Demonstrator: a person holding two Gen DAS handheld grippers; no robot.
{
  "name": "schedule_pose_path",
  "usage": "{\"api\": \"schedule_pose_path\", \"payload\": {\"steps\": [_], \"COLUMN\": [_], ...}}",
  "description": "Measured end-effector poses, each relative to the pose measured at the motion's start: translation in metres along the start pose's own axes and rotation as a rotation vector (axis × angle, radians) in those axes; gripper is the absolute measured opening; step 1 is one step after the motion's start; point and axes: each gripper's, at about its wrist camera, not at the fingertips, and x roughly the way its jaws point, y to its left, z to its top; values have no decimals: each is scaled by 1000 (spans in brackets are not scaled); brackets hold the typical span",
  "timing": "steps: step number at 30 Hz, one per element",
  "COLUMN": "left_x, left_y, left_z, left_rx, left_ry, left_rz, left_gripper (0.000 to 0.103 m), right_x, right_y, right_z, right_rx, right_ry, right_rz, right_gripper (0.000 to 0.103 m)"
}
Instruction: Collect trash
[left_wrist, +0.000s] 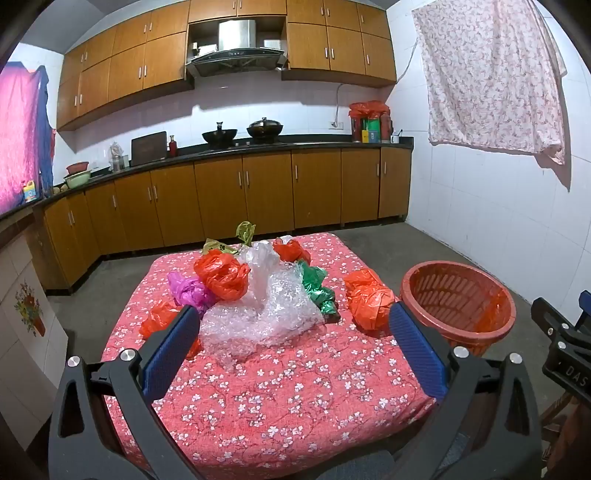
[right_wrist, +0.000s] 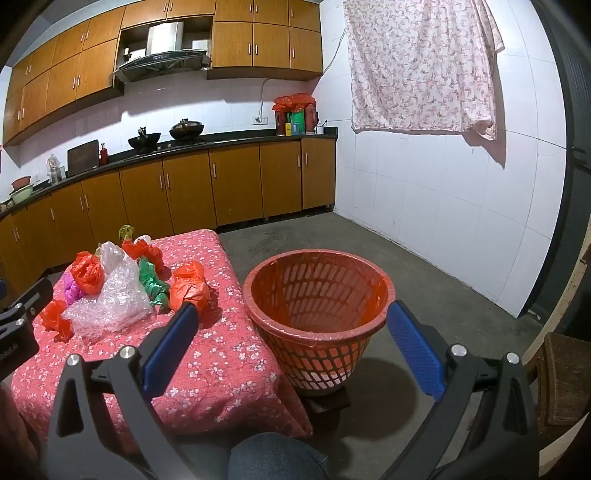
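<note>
A pile of crumpled plastic lies on the table with the red floral cloth (left_wrist: 280, 398): clear bubble wrap (left_wrist: 258, 314), several orange bags (left_wrist: 221, 273), a purple bag (left_wrist: 186, 290) and a green bag (left_wrist: 316, 288). An empty red mesh basket (left_wrist: 458, 299) stands to the table's right on the floor. My left gripper (left_wrist: 293, 328) is open and empty, just short of the bubble wrap. My right gripper (right_wrist: 290, 328) is open and empty, near the basket (right_wrist: 317, 295); the pile (right_wrist: 110, 299) is to its left.
Wooden kitchen cabinets and a dark counter (left_wrist: 258, 147) with woks run along the back wall. A floral sheet (left_wrist: 491, 74) hangs on the white tiled wall at right. Concrete floor (right_wrist: 424, 280) surrounds the table. A wooden stool (right_wrist: 561, 376) is at far right.
</note>
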Motion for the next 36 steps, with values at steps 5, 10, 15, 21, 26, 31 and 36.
{"api": "schedule_pose_path", "payload": {"steps": [5,10,15,21,26,31,36], "left_x": [0,0,0,0,0,0,0], "left_y": [-1,0,0,0,0,0,0], "left_z": [0,0,0,0,0,0,0], "left_rx": [0,-4,-5,-6,-6,-7,-7], "left_ry": [2,2,3,3,4,4,5], "left_rz": [-1,-2,-3,-3,-4,-4,-4], "left_gripper": [101,101,101,101,101,101,101], "right_x": [0,0,0,0,0,0,0], "right_y": [0,0,0,0,0,0,0], "right_z": [0,0,0,0,0,0,0], "right_rx": [0,1,1,0,0,0,0], "right_ry": [0,-1,-1,-2,-1,-1,-1], "right_rz": [1,2,2,1,2,2,1], "right_gripper": [99,99,99,99,99,99,99]}}
